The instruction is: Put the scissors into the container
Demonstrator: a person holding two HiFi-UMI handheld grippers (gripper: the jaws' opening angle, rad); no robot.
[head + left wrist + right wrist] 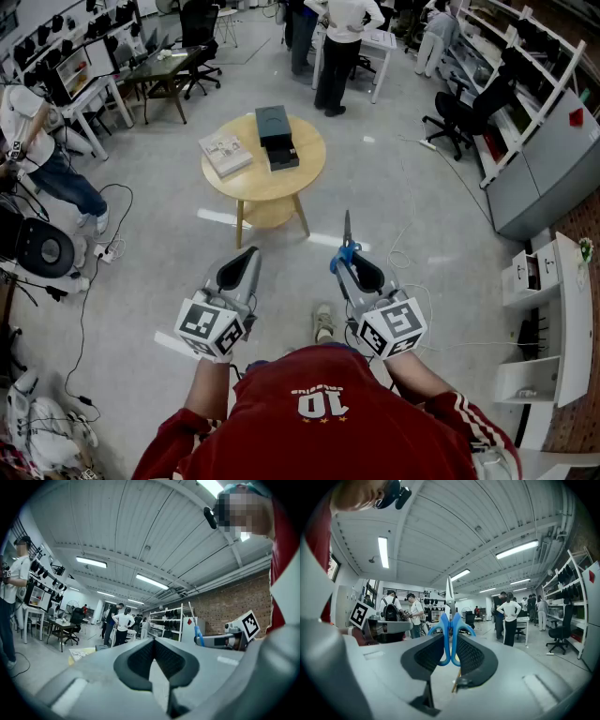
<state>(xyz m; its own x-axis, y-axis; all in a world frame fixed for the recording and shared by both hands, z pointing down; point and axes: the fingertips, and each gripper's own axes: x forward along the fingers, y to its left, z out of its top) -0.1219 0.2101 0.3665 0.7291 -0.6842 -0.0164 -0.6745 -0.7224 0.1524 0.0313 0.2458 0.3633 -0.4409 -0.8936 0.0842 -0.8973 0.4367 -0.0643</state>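
Observation:
Blue-handled scissors point(346, 242) stick out of my right gripper point(346, 260), blades pointing forward. In the right gripper view the blue handles point(450, 623) sit pinched between the two pads and the blade rises above them. My left gripper point(247, 255) hovers level with it to the left, jaws touching at the tips point(153, 640) with nothing between them. The container point(275, 129), a dark grey box with its drawer pulled open toward me, stands on a round wooden table point(246, 186) about a metre ahead of both grippers.
A booklet point(225, 153) lies on the table left of the box. People point(342, 47) stand beyond the table. White shelves point(548, 309) are at the right. Cables point(405, 248) run on the floor to the right. A seated person point(42, 150) and desks are at the left.

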